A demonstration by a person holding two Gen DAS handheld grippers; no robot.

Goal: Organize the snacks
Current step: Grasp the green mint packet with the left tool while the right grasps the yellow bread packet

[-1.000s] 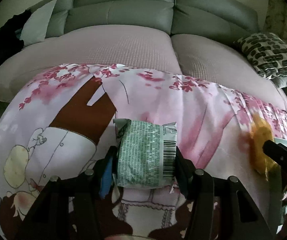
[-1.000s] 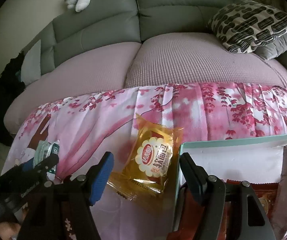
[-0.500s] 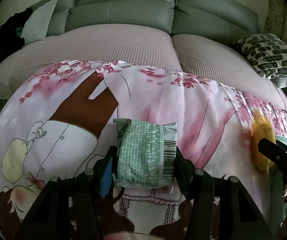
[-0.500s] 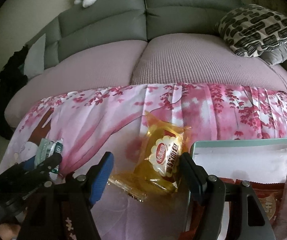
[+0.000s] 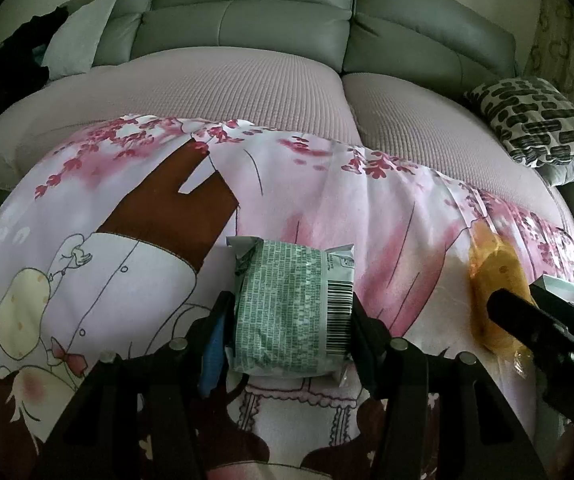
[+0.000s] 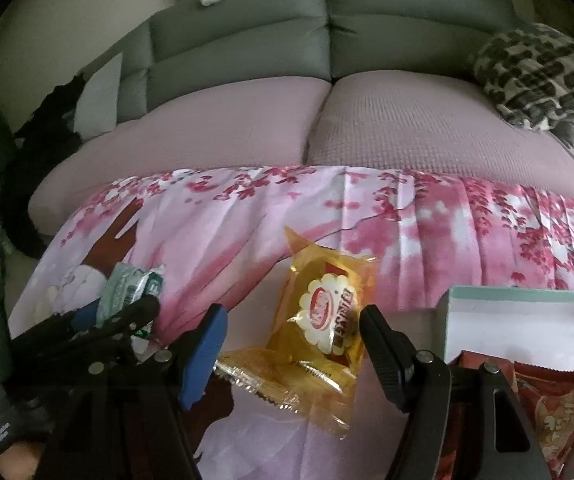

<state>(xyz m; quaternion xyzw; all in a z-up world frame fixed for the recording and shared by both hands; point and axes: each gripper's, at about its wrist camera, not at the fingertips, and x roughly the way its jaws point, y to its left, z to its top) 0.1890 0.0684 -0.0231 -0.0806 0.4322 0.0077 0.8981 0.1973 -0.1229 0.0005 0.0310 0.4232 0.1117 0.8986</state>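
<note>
Green snack packet [image 5: 287, 312]: pale green wrapper covered in fine white print, with a white panel bearing a black barcode along its right side. Yellow snack packet [image 6: 327, 320]: translucent golden-yellow wrapper with a white scalloped badge, red oval logo and brown lettering. Cloth [image 5: 327, 200]: pale pink with dark pink blossom sprays toward its far edge, plus a brown and white cartoon figure at its left. Box [image 6: 527, 320]: mint-green rim, white interior. Red packets [image 6: 555, 412] carry cream motifs. Sofa [image 5: 247, 12]: grey back, mauve textured seat. Cushion [image 5: 543, 120]: white with black blocks.
</note>
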